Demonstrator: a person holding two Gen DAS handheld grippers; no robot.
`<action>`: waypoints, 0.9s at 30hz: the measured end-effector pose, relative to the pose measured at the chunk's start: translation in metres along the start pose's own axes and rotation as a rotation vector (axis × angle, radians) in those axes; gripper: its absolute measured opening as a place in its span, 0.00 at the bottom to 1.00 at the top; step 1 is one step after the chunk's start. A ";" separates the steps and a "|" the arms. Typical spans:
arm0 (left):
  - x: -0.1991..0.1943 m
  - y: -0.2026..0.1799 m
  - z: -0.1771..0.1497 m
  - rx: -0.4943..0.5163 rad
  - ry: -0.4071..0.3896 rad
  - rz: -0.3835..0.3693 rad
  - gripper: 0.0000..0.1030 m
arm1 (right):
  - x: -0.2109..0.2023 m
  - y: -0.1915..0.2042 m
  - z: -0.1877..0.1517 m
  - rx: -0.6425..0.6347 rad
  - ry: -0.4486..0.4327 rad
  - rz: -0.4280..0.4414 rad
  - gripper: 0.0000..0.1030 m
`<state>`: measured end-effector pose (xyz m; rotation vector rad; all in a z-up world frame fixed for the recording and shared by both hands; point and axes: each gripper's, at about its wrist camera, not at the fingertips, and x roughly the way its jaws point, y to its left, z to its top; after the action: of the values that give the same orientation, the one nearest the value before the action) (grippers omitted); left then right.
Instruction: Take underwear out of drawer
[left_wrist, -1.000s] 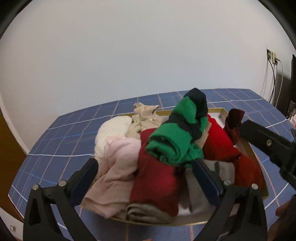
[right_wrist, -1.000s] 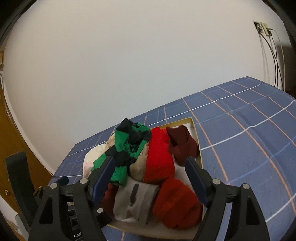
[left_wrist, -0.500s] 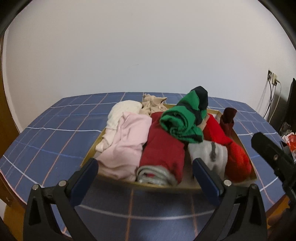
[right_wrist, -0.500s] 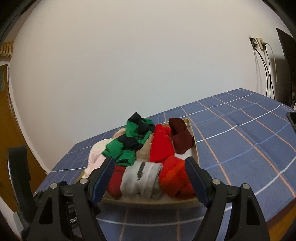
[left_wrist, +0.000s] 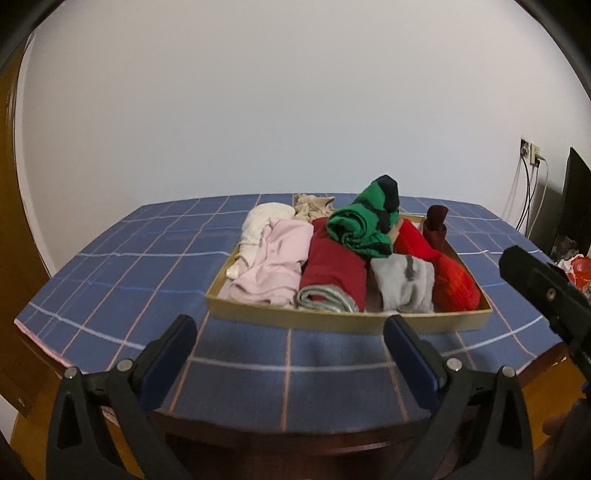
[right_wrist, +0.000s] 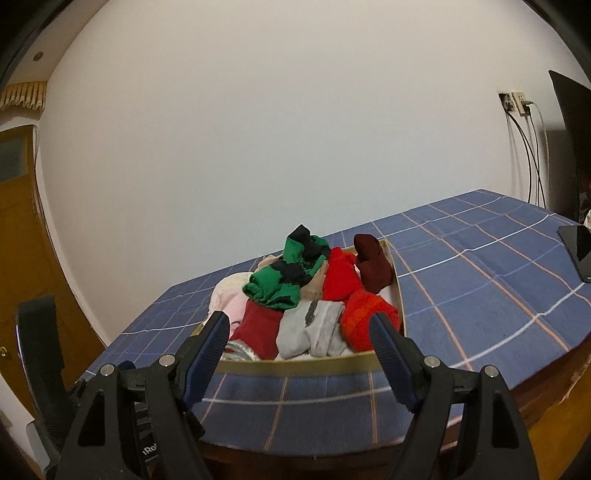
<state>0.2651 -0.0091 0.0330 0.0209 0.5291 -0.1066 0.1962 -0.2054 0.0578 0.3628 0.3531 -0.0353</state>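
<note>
A shallow tan drawer tray (left_wrist: 332, 320) (right_wrist: 295, 366) sits on a table with a blue checked cloth (left_wrist: 129, 280) (right_wrist: 480, 277). It is heaped with rolled underwear: a green and dark piece (left_wrist: 364, 225) (right_wrist: 284, 275) on top, pink (left_wrist: 273, 258), dark red (left_wrist: 334, 269), grey (left_wrist: 402, 282) (right_wrist: 314, 326) and bright red (left_wrist: 452, 277) (right_wrist: 365, 319) ones. My left gripper (left_wrist: 290, 332) stands open in front of the tray's near wall, nothing between its fingers. My right gripper (right_wrist: 299, 332) is open too, short of the tray, empty.
A white wall rises behind the table. Cables hang from a wall socket (left_wrist: 528, 153) (right_wrist: 515, 103) at the right. A dark phone (right_wrist: 578, 251) lies on the cloth at the far right. A wooden door (right_wrist: 18, 240) stands left. The right gripper's body (left_wrist: 543, 284) shows in the left wrist view.
Both grippers have pulled back from over the tray toward the table's near edge. The tray now looks smaller and lies ahead of the fingertips. Nothing was taken hold of.
</note>
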 end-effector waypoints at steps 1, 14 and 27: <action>-0.003 0.002 -0.002 -0.007 0.000 -0.001 1.00 | -0.003 0.001 -0.001 -0.007 -0.002 -0.002 0.77; -0.046 0.007 -0.019 0.010 -0.028 0.009 1.00 | -0.052 0.013 -0.015 -0.033 -0.042 0.009 0.78; -0.085 0.008 -0.034 0.011 -0.029 0.012 1.00 | -0.104 0.017 -0.021 -0.024 -0.080 0.018 0.78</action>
<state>0.1757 0.0083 0.0467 0.0332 0.4997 -0.0978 0.0933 -0.1846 0.0808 0.3401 0.2708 -0.0284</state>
